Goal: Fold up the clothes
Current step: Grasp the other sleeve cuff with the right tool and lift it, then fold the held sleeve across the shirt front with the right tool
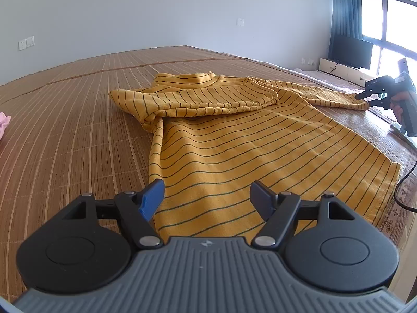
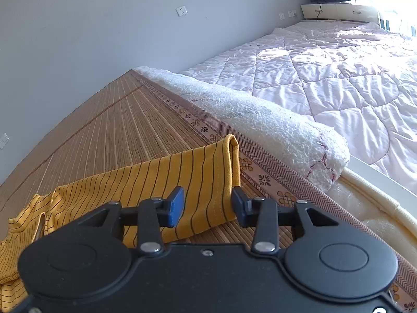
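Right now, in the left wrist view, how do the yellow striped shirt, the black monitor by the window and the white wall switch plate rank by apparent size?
1. Yellow striped shirt.
2. Black monitor, though it stands farther away.
3. White wall switch plate.

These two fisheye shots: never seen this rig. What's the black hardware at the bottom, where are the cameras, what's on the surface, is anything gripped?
No robot arm here: a person holds a two-finger gripper in each hand, with a camera on each looking along its fingers. The left wrist view shows the left gripper open above the hem of a yellow striped shirt spread on a bamboo mat; the right gripper appears far right in a hand. The right wrist view shows the right gripper open, fingers either side of the sleeve cuff, not closed on it. Beside the mat lie a white towel and a pink quilt.
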`<action>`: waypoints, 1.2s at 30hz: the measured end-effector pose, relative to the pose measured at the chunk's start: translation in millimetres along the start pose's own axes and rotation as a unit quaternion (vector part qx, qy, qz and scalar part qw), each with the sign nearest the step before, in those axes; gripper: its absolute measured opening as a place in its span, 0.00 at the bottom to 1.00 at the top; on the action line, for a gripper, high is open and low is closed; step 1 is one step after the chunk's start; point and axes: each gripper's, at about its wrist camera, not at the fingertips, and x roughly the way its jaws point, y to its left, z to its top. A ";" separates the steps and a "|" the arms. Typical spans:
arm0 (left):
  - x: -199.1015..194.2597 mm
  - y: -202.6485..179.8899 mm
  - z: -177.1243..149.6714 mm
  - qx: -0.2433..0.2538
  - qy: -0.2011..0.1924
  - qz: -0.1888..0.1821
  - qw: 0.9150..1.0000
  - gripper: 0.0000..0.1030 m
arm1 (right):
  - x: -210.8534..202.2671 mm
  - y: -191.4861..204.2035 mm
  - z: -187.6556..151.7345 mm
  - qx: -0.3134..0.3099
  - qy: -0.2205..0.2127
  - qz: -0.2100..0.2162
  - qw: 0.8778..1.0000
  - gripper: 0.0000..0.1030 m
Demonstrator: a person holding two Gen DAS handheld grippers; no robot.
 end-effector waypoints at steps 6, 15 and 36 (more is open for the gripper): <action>-1.4 1.3 0.4 -0.005 -0.004 0.005 1.000 0.75 | 4.8 11.7 -3.3 -0.040 0.004 -0.004 0.999 0.07; -8.6 3.3 4.6 -0.011 -0.019 0.008 1.000 0.75 | -58.1 110.4 -9.2 -0.170 -0.090 0.098 0.976 0.06; -14.7 6.9 7.6 -0.009 -0.019 0.002 1.000 0.75 | -4.7 402.3 -147.8 -0.370 0.075 0.316 0.871 0.09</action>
